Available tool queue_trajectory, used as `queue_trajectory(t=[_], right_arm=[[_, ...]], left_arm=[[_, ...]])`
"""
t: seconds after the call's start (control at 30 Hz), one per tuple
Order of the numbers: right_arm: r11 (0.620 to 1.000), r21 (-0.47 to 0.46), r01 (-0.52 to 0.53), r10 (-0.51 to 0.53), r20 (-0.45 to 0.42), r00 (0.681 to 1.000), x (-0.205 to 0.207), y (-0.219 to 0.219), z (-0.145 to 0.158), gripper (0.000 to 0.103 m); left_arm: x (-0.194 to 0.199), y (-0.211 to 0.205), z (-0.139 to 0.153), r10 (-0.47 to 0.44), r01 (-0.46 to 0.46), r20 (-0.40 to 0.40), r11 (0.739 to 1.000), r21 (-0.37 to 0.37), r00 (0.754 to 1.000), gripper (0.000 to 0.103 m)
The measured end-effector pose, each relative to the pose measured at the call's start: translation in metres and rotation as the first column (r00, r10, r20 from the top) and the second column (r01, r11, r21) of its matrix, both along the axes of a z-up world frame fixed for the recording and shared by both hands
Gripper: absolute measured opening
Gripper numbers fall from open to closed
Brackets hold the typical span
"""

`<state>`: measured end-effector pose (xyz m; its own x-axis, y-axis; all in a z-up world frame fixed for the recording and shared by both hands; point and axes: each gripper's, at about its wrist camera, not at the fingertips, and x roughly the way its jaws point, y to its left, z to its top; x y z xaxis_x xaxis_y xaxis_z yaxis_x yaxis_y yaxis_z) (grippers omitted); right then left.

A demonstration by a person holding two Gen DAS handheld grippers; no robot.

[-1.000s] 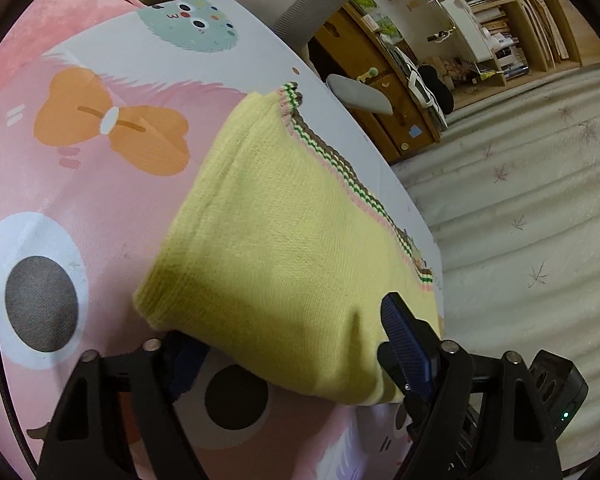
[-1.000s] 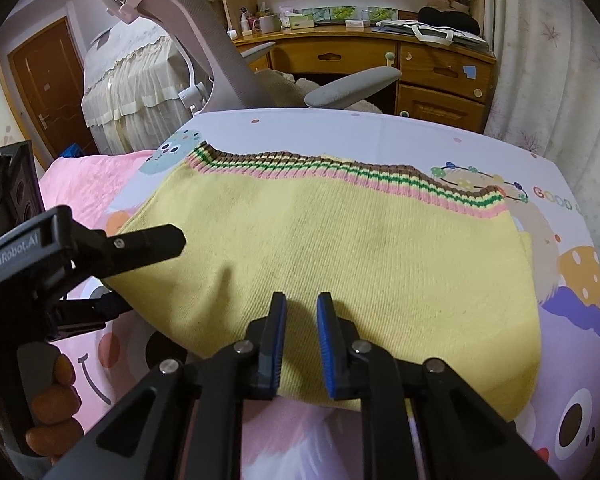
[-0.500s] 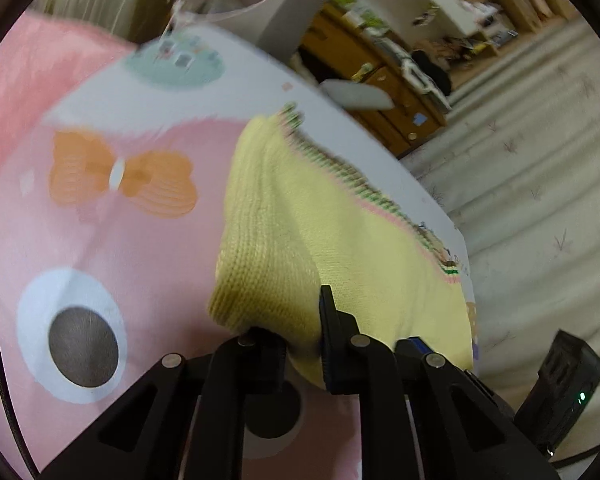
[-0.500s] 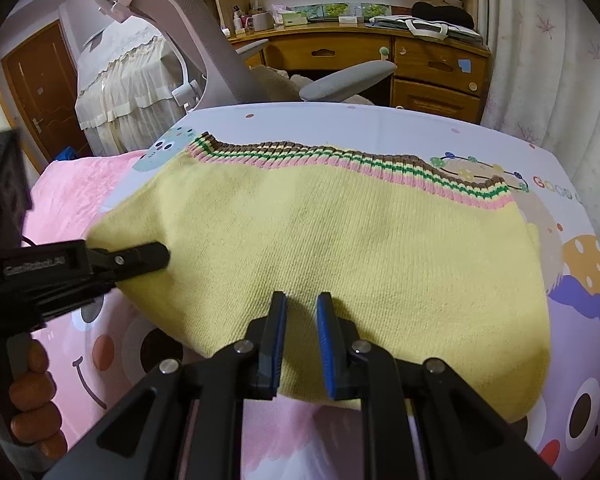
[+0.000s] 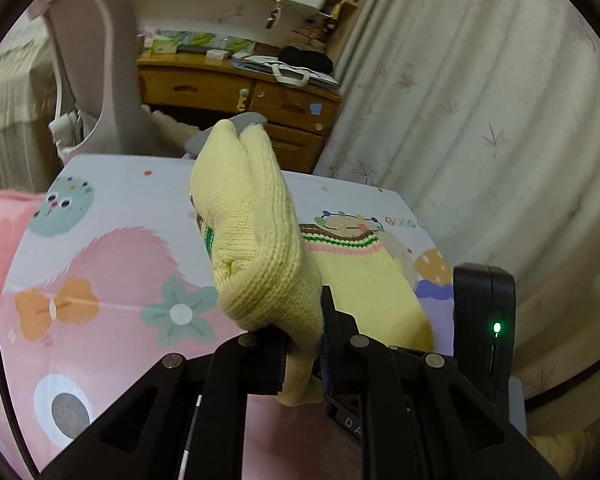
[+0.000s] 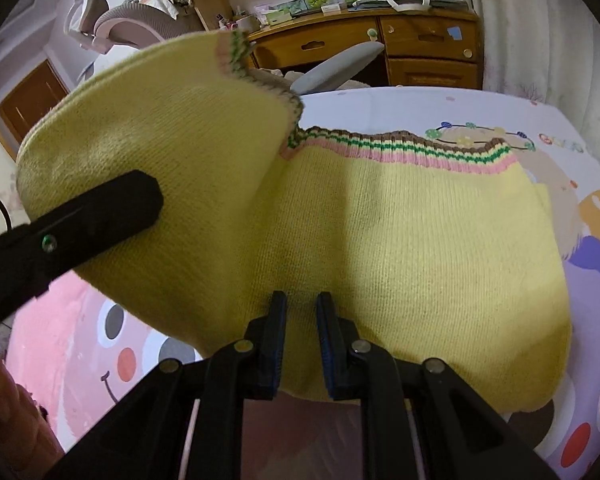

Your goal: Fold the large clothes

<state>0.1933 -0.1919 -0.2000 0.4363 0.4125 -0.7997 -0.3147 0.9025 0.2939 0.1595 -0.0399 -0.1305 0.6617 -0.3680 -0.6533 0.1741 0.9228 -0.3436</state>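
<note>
Sweater (image 6: 400,240) now has its left end raised off the cartoon-print bed cover (image 5: 100,280), where a second ago it lay flat. Left gripper (image 5: 304,356) has its jaws clamped on that yellow edge and has swung it up and rightward. Right gripper (image 6: 300,344), jaws nearly together, pins the near hem, though whether it grips knit I cannot tell. Judging by this, a crosswise fold is underway.

Yellow sweater (image 6: 400,248) lies on cartoon-print bedsheet (image 5: 112,264).
</note>
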Motion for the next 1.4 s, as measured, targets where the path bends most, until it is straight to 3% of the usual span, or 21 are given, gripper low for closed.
queue_trajectory(t=[0.13,0.33,0.47,0.57,0.87,1.1,1.27,1.4], right_arm=[[0.999,0.027,-0.016,0.017,-0.036,0.999,0.004,-0.008,0.006,0.011],[0.999,-0.019,0.028,-0.027,0.045,0.999,-0.001,-0.032,0.031,0.011],[0.993,-0.109,0.050,-0.044,0.058,0.997,0.009,-0.044,0.022,0.011],[0.991,-0.120,0.055,-0.051,0.036,0.998,0.016,-0.049,0.011,0.010],[0.999,0.019,0.050,-0.050,0.006,0.999,0.016,-0.070,0.002,0.010],[0.988,0.149,0.043,-0.038,-0.037,0.999,0.021,-0.087,-0.004,0.008],[0.985,0.175,0.011,-0.001,-0.056,0.998,0.022,-0.102,0.006,0.007],[0.997,0.079,0.003,-0.002,-0.016,1.000,0.016,-0.113,0.029,0.007]], left_arm=[[0.000,-0.006,0.003,-0.012,0.012,0.006,1.000,0.024,1.000,0.011],[-0.006,-0.024,0.005,-0.052,0.049,0.026,0.995,0.092,0.998,0.011],[-0.009,-0.034,0.009,-0.074,0.068,0.043,0.991,0.111,0.996,0.011],[-0.010,-0.042,0.011,-0.099,0.090,0.059,0.987,0.135,0.993,0.011],[-0.015,-0.080,0.019,-0.219,0.195,0.111,0.962,0.189,0.969,0.011],[-0.013,-0.116,0.011,-0.363,0.336,0.096,0.916,0.219,0.927,0.011],[-0.008,-0.122,0.005,-0.382,0.364,0.058,0.910,0.202,0.922,0.011],[-0.009,-0.127,0.002,-0.400,0.382,0.044,0.899,0.217,0.916,0.011]])
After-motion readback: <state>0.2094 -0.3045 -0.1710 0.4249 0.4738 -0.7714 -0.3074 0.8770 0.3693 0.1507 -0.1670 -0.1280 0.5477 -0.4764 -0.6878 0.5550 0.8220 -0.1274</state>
